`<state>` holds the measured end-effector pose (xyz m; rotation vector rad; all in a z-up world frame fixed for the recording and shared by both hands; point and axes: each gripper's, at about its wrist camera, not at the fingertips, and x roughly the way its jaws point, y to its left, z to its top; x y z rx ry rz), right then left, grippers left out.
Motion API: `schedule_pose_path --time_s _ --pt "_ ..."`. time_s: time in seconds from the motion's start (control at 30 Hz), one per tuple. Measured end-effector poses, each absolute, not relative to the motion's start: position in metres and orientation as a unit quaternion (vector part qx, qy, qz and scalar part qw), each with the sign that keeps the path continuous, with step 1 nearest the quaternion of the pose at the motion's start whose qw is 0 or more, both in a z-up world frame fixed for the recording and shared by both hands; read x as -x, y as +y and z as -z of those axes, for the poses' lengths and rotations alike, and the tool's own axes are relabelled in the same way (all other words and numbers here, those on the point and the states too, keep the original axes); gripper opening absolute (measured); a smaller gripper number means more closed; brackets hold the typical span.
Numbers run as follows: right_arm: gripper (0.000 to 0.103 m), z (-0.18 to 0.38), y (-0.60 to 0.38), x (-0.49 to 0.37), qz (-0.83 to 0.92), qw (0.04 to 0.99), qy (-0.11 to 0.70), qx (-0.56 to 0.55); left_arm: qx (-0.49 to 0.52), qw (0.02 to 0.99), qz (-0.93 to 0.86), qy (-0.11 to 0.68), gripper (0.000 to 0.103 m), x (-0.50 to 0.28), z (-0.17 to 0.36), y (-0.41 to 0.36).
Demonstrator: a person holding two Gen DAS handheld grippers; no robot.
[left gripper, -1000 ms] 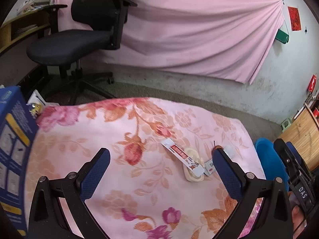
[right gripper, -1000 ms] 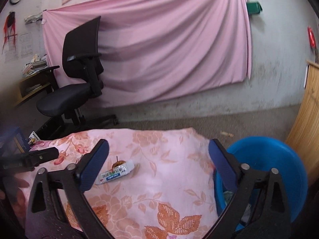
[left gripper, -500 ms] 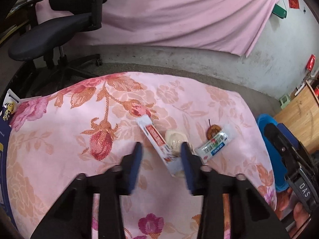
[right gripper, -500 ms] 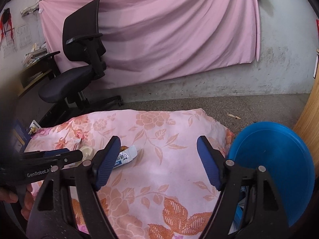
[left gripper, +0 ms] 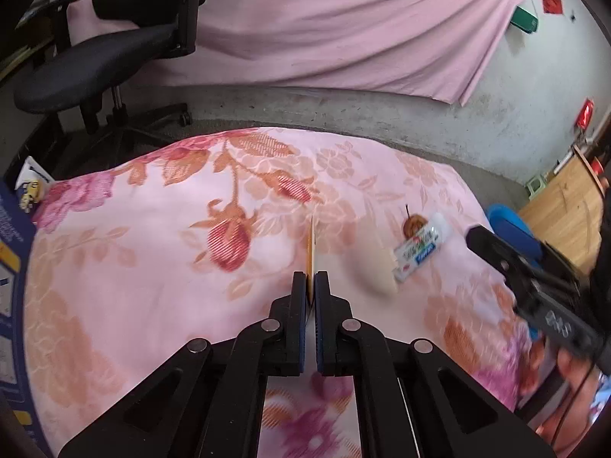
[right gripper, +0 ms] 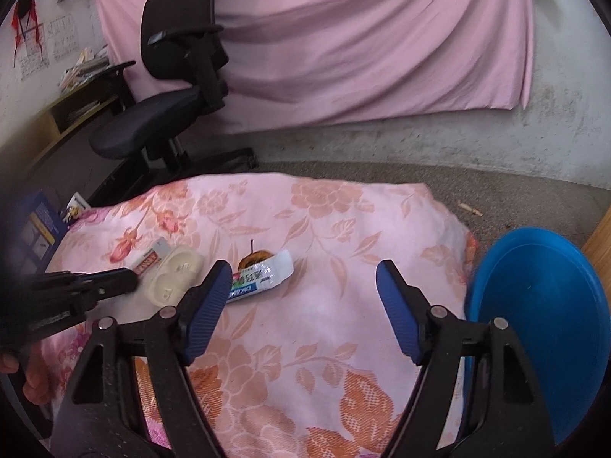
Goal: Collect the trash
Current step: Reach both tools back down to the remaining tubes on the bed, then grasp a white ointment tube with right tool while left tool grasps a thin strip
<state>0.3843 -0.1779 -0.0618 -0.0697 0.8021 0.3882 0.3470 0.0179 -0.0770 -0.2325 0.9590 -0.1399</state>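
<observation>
Only right view shows left tongs [left gripper: 314, 286] pinching red wrapper [right gripper: 147, 261].

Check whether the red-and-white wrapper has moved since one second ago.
Yes. The red-and-white wrapper lay across the cream tray; now it is clamped edge-on in the left gripper, shifted off the tray's left side.

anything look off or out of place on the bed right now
Litter on the floral cover: a fruit core, a flattened toothpaste tube lying against it, and a cream plastic tray. The left claw is shut on a red-and-white wrapper.
</observation>
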Motion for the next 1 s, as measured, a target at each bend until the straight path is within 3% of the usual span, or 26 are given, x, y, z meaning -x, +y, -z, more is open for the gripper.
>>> schedule_pose_path --time_s 0.17,0.23,0.3,0.43,0.6,0.83,1.0 --pt "0.078 0.072 -0.165 -0.389 -0.205 0.883 0.418 0.057 0.108 0.879 0.077 0.458 0.002 -0.329 0.074 0.026" --pt "0.061 0.079 -0.156 -0.392 -0.213 0.872 0.436 0.07 0.113 0.878 0.081 0.459 0.002 -0.325 0.074 0.03" --pt "0.057 0.086 -0.146 -0.395 -0.228 0.857 0.455 0.075 0.12 0.876 0.085 0.46 0.002 -0.324 0.075 0.033" --pt "0.057 0.089 -0.141 -0.4 -0.24 0.85 0.464 0.069 0.122 0.874 0.085 0.462 0.002 -0.325 0.073 0.031" --pt "0.059 0.091 -0.157 -0.414 -0.254 0.841 0.478 -0.021 0.116 0.875 0.082 0.463 0.002 -0.325 0.074 0.028" --pt "0.086 0.088 -0.157 -0.418 -0.223 0.85 0.475 -0.041 0.12 0.874 0.082 0.463 0.002 -0.326 0.075 0.027" --pt "0.087 0.091 -0.135 -0.426 -0.183 0.858 0.479 0.022 0.119 0.874 0.082 0.464 0.002 -0.326 0.075 0.028"
